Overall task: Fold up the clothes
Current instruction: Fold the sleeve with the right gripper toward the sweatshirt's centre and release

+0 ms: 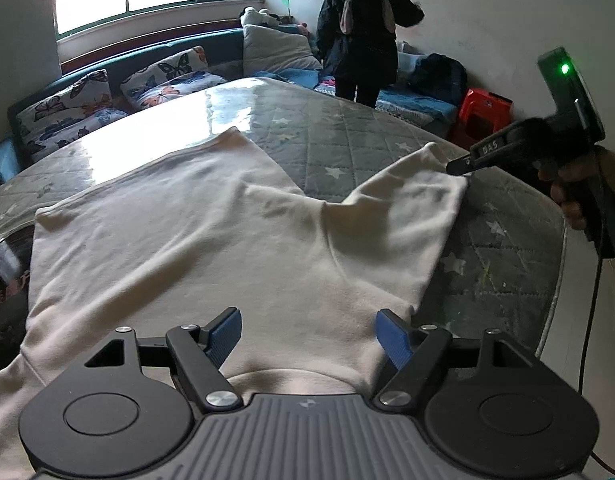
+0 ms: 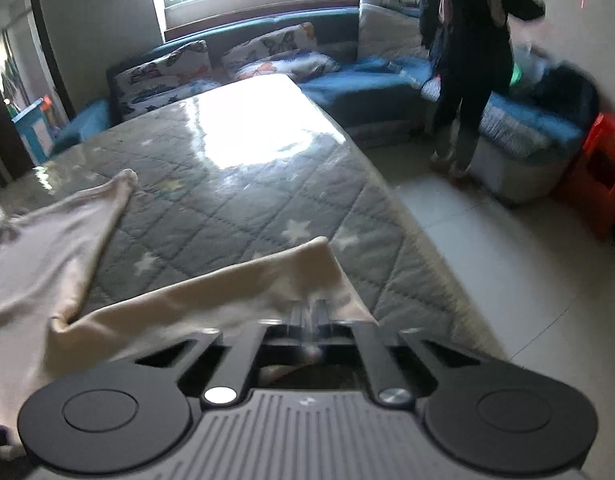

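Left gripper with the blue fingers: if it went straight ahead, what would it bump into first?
Probably the white shirt. The left gripper is open, low over the cloth spread on the table, so it would likely meet fabric first, though depth is hard to judge.

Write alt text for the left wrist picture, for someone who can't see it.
A cream-white garment lies spread on a quilted grey table cover with stars, the open left gripper with blue pads above its near edge. At right, the right gripper pinches one far corner. Behind, a person in dark clothes faces a blue sofa.
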Motion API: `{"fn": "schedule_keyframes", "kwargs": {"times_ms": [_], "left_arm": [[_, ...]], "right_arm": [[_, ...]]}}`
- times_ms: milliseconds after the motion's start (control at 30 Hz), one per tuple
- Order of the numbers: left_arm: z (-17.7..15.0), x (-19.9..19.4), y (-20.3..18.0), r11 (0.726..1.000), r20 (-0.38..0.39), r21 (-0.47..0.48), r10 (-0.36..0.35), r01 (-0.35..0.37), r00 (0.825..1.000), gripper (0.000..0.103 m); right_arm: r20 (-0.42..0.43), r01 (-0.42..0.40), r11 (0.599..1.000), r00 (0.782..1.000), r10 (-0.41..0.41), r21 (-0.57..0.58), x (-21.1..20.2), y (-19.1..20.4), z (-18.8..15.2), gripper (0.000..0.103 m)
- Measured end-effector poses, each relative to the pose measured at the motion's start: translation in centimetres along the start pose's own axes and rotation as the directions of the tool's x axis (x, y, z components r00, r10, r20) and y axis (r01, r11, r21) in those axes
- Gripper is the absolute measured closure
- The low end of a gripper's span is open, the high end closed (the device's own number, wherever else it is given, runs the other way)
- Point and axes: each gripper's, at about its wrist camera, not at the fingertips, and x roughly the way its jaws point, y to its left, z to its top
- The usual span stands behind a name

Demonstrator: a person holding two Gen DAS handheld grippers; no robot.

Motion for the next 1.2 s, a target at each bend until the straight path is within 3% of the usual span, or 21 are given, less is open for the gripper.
{"fn": "schedule_keyframes", "kwargs": {"times_ms": [333, 433, 500, 667, 767, 1033, 1200], "left_arm": [[0.0, 0.4, -0.1, 1.0, -0.005, -0.009, 0.006, -0.006, 1.0, 0.025], [0.0, 0.2, -0.1, 1.0, -0.002, -0.008, 0.01, -0.01, 1.0, 0.025], [0.1, 0.0, -0.1, 1.0, 0.003, -0.008, 0.012, -0.012, 1.0, 0.024], [0.4, -0.5, 0.0, 1.0, 0.019, -0.002, 0.018, -0.018, 1.0, 0.022], [0.6, -0.3, 0.1, 1.0, 0.017, -0.006, 0.017, -0.017, 1.0, 0.022], [0.2, 0.8, 0.1, 1.0, -0.004, -0.011, 0.018, -0.018, 1.0, 0.022], [0.1, 0.6, 0.7, 1.0, 0.004, -0.026, 0.016, -0.016, 1.0, 0.022]], "right_arm": [[0.067, 0.001, 0.998, 0.998, -0.005, 0.061, -2.8, -2.1, 0.6, 0.102], [0.06, 0.036, 0.998, 0.997, -0.039, 0.053, -2.0, -2.0, 0.9, 0.089], [0.056, 0.044, 0.998, 0.997, -0.047, 0.049, -1.3, -1.8, 0.8, 0.068], [0.029, 0.07, 0.997, 0.997, -0.071, 0.033, 0.3, -1.1, -0.2, 0.066], [0.028, 0.044, 0.999, 0.999, -0.044, 0.008, 0.2, -0.5, -0.6, 0.095], [0.084, -0.025, 0.995, 0.996, 0.017, 0.101, -2.3, -1.9, -0.4, 0.096], [0.113, -0.122, 0.99, 0.987, 0.113, 0.076, -5.6, -0.5, 1.1, 0.096]]}}
